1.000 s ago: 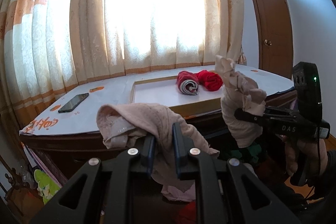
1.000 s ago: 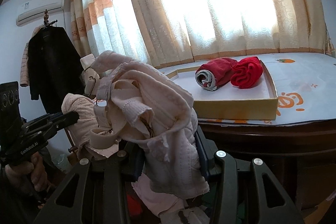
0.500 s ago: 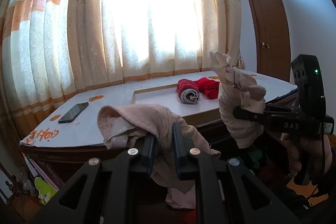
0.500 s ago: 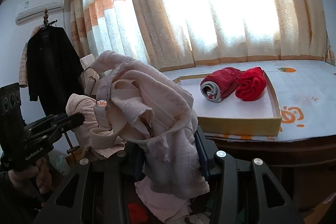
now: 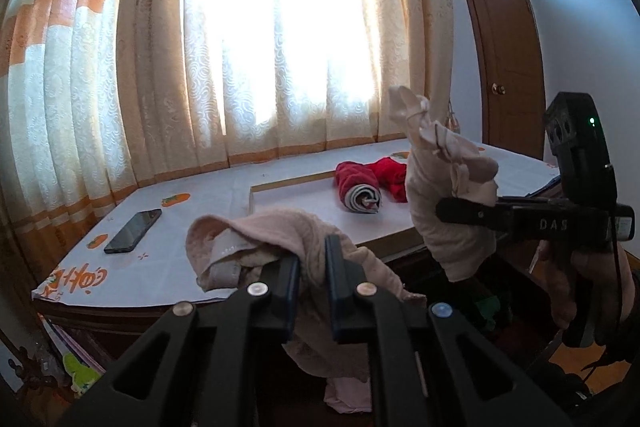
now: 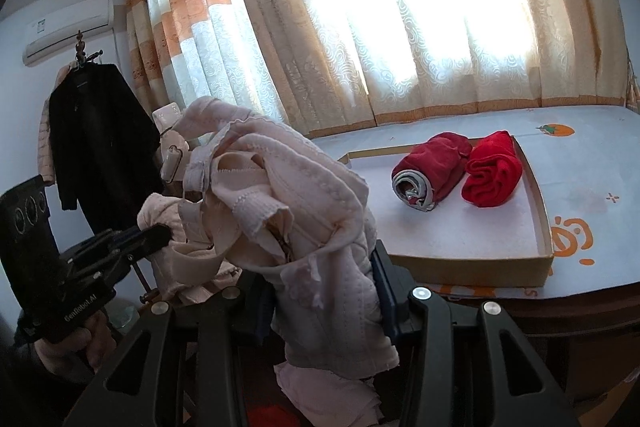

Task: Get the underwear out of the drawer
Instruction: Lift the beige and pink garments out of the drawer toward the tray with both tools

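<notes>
The left gripper (image 5: 312,259) is clenched on one pale pink underwear piece (image 5: 256,231), which drapes over both fingers and hangs below them. The right gripper (image 6: 324,279) grasps a second, bulkier cream underwear bundle (image 6: 280,187), its fingers (image 6: 384,291) pressed into the fabric; from the left wrist view that gripper sits at 3 o'clock, with the bundle sticking up above it. Two garments in all are held, one per gripper, both raised in front of the table edge.

Beyond them, at 1 o'clock in the right wrist view, a shallow box lid (image 6: 472,267) holds two rolled red cloths (image 6: 436,163). One dark phone (image 5: 133,225) lies on the tablecloth (image 5: 200,195) at 9 o'clock.

The drawer itself is hidden beneath the grippers; only dim fabric scraps (image 6: 328,395) show there, hard to make out. One hand (image 5: 588,291) is partly cut off at the frame's edge.
</notes>
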Demonstrator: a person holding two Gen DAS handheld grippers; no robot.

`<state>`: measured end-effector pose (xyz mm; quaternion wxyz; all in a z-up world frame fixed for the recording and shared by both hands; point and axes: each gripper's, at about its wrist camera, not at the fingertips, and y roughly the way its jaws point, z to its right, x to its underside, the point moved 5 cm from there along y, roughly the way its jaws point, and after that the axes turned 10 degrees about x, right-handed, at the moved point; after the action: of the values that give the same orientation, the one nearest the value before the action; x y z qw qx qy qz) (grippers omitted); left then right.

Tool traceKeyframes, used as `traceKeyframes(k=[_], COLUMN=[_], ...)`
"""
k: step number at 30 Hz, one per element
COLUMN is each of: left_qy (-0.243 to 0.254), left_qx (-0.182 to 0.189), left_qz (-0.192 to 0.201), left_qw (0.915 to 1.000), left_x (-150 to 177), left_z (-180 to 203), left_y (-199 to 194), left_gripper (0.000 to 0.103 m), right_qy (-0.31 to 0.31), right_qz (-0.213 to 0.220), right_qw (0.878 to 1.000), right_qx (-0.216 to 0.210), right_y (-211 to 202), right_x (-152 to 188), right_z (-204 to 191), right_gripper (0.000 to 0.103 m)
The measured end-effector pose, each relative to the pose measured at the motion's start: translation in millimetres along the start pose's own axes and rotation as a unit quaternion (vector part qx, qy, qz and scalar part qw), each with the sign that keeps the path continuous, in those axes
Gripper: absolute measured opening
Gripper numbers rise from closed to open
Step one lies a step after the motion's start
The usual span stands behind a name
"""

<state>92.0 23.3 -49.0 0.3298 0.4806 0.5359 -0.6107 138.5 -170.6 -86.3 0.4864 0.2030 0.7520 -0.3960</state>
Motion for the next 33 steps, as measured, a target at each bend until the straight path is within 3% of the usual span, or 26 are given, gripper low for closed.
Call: traceKeyframes(k=[11, 24, 33], left_qy=[0.006, 0.071, 0.083], left_qx=[0.003, -0.010, 0.001], left_qz=[0.003, 0.015, 0.004], left_qw=[1.0000, 0.9973, 0.9965], left_x=[-13.8, -52.9, -72.5], left_z=[-4.8, -8.0, -18.9], left_y=[4.7, 20.8, 47.2], left_gripper=[0.009, 0.009, 0.009], right_qy=[-0.006, 0.001, 0.027], right_qz=[-0.002, -0.007, -0.024], right_qw=[1.000, 1.000, 0.999], right_qx=[-0.005, -0.017, -0.018], right_y=[0.8, 11.9, 34.8], right_x=[-15.8, -55.1, -79.8], right_z=[-6.1, -10.3, -5.1], right_gripper=[0.046, 0.046, 0.046])
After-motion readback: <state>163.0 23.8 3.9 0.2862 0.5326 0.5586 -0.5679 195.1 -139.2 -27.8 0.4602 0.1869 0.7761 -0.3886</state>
